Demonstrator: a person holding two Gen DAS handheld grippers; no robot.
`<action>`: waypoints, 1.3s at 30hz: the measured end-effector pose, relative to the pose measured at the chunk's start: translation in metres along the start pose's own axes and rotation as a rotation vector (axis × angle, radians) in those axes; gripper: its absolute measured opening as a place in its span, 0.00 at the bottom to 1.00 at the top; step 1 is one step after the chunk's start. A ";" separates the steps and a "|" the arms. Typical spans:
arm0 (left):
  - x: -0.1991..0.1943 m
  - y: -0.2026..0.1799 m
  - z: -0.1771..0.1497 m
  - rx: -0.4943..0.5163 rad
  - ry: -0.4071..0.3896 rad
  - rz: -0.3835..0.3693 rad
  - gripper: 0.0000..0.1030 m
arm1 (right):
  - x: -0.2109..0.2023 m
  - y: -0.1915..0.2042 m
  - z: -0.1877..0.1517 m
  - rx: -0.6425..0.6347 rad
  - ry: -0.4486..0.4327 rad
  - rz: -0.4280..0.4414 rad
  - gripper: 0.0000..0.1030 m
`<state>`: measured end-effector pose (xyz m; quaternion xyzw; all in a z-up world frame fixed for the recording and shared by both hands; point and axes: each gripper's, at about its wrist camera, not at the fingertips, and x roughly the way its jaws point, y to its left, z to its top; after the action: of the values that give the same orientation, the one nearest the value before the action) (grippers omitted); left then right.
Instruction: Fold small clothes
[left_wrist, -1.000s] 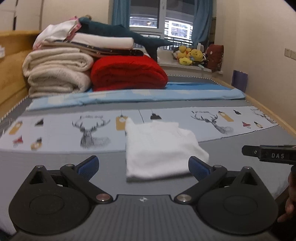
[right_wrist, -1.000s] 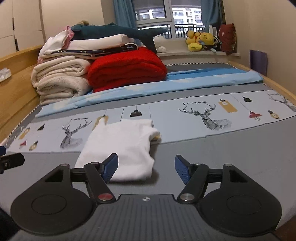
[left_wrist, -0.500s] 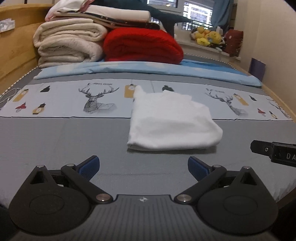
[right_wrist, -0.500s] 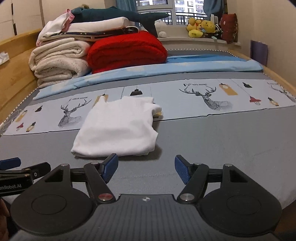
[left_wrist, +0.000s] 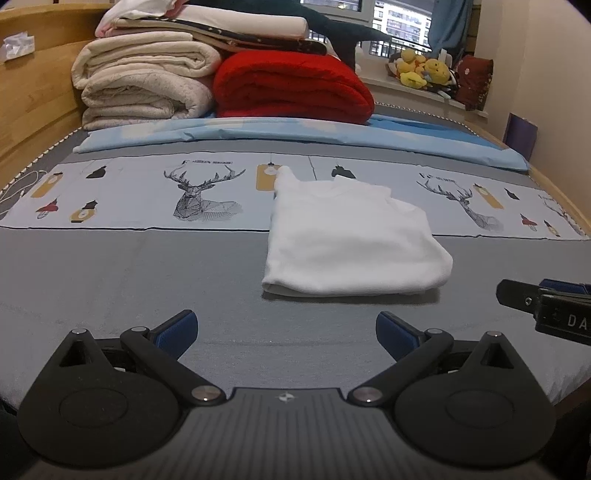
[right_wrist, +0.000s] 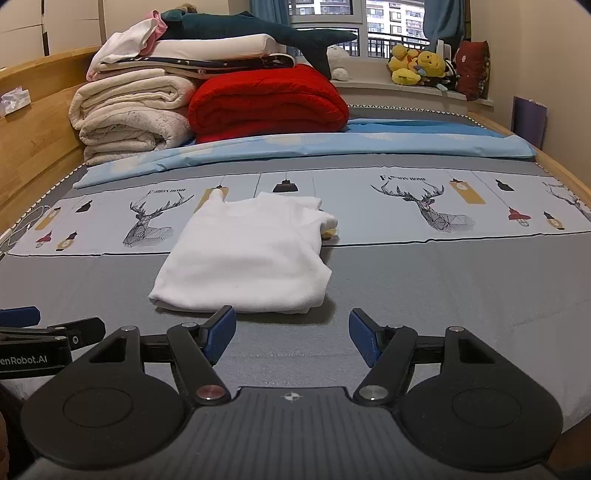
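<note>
Here the white garment (left_wrist: 351, 240) lay folded into a compact rectangle on the bed (left_wrist: 129, 280), across the seam between the plain grey band and the deer-printed strip (right_wrist: 424, 206). From the left gripper (left_wrist: 286, 330) it lay ahead and to the right, well clear of the blue pads (left_wrist: 177, 328). From the right gripper (right_wrist: 291, 334) it lay ahead and slightly left, its near folded edge just beyond the left pad (right_wrist: 221, 330). The right gripper therefore appeared the nearer of the two. The long axis of the garment ran away from both cameras toward the window (right_wrist: 328, 22); the thicker doubled edge faced the grippers, and the sleeve ends and a yellowish layer (right_wrist: 330, 232) showed at the far right corner.

Both sets of fingers stood spread wide apart and gripped nothing. Neither touched the cloth.

Judged from its tidy outline, the fold was complete or nearly so; any further fold would require a pinch on the near edge.

The cover was flat and almost unwrinkled. Behind it lay a light blue sheet (left_wrist: 406, 136), a red blanket (left_wrist: 291, 88), a stack of cream blankets (left_wrist: 144, 85) and plush toys (right_wrist: 417, 66) on the sill. A wooden bed frame (left_wrist: 33, 110) ran along the left.
</note>
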<state>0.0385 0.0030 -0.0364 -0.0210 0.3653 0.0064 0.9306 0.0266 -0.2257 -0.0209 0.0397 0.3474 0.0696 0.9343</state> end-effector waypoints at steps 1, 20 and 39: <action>0.000 -0.001 0.000 0.003 -0.001 -0.001 1.00 | 0.000 0.000 0.000 -0.004 0.000 0.000 0.67; 0.000 -0.002 0.001 0.020 -0.015 -0.029 1.00 | 0.003 0.005 0.001 -0.025 0.001 0.014 0.69; 0.003 -0.003 0.002 0.026 -0.014 -0.040 1.00 | 0.006 0.008 0.001 -0.038 0.005 0.020 0.69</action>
<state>0.0425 0.0000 -0.0370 -0.0160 0.3583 -0.0166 0.9333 0.0310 -0.2168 -0.0227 0.0252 0.3481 0.0857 0.9332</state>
